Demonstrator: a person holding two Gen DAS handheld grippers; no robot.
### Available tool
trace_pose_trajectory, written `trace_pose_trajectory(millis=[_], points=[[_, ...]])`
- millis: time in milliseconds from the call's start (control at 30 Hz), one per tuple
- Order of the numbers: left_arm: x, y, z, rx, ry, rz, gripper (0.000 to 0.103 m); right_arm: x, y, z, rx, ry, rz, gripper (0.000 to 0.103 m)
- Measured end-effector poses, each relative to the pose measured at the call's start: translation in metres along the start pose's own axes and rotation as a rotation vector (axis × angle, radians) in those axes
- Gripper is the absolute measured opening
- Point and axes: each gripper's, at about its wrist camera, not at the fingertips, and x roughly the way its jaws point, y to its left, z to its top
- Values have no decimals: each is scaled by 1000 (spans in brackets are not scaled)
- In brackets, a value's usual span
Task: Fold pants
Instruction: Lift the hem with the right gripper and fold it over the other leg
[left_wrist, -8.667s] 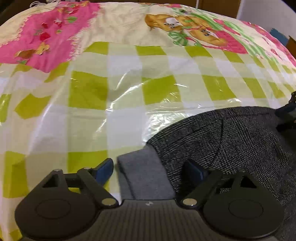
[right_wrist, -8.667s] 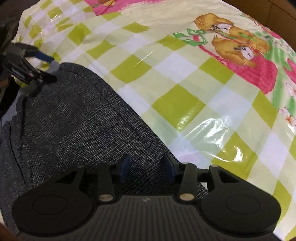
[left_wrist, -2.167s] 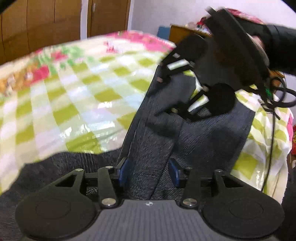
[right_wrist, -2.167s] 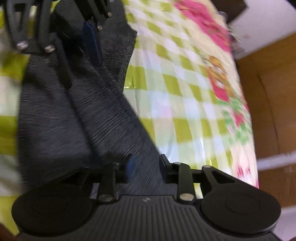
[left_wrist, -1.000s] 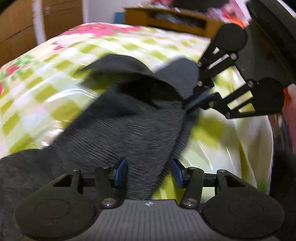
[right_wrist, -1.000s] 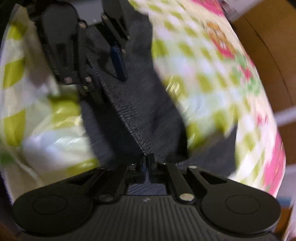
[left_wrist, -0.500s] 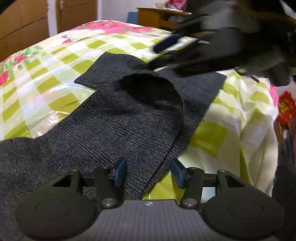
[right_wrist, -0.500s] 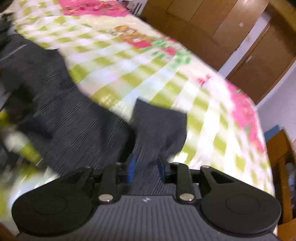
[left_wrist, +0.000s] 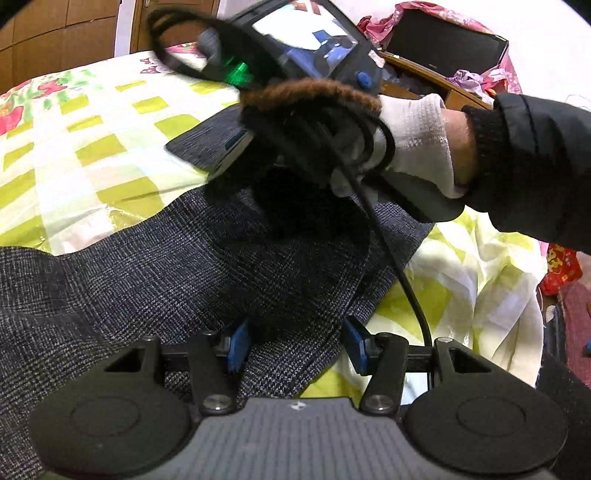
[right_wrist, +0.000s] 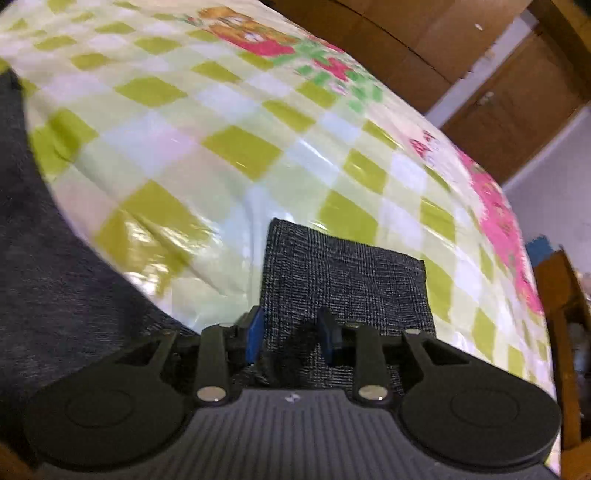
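Observation:
Dark grey pants lie spread on a green-checked bed sheet. At the bottom of the left wrist view my left gripper is shut on a bunched part of the pants near the bed's edge. A person's gloved hand carries the right gripper over the pants just ahead. In the right wrist view my right gripper hangs over the flat end of a pant leg. Its jaws are closing, with a small raised fold of that leg between the pads, which do not press on it.
The sheet is covered in glossy plastic and has pink cartoon prints at the far side. Wooden wardrobe doors stand behind the bed. A wooden cabinet with clutter is at the right. A black cable trails from the right gripper.
The right gripper let go of the pants edge it pinched, swung across the bed to the leg's end and opened. In the left view it now covers the pants ahead. The left gripper stays put.

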Motion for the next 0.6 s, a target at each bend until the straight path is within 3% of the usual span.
trace_pose_trajectory(millis=[33, 67, 233, 333, 500, 600], points=[[0, 0, 0, 3, 1, 1, 64, 2, -4, 0, 25, 2, -5, 21], [0, -1, 0, 6, 3, 4, 64, 3, -11, -2, 62, 7, 1, 6], [-1, -7, 4, 28, 12, 25, 64, -31, -70, -16, 327, -66, 31, 3], [0, -14, 8, 40, 15, 34, 64, -69, -122, -45, 561, -142, 18, 3], [7, -29, 11, 75, 36, 47, 64, -114, -182, -148, 999, -177, 44, 3], [10, -36, 14, 91, 55, 65, 64, -116, -178, -197, 1094, -125, 44, 4]])
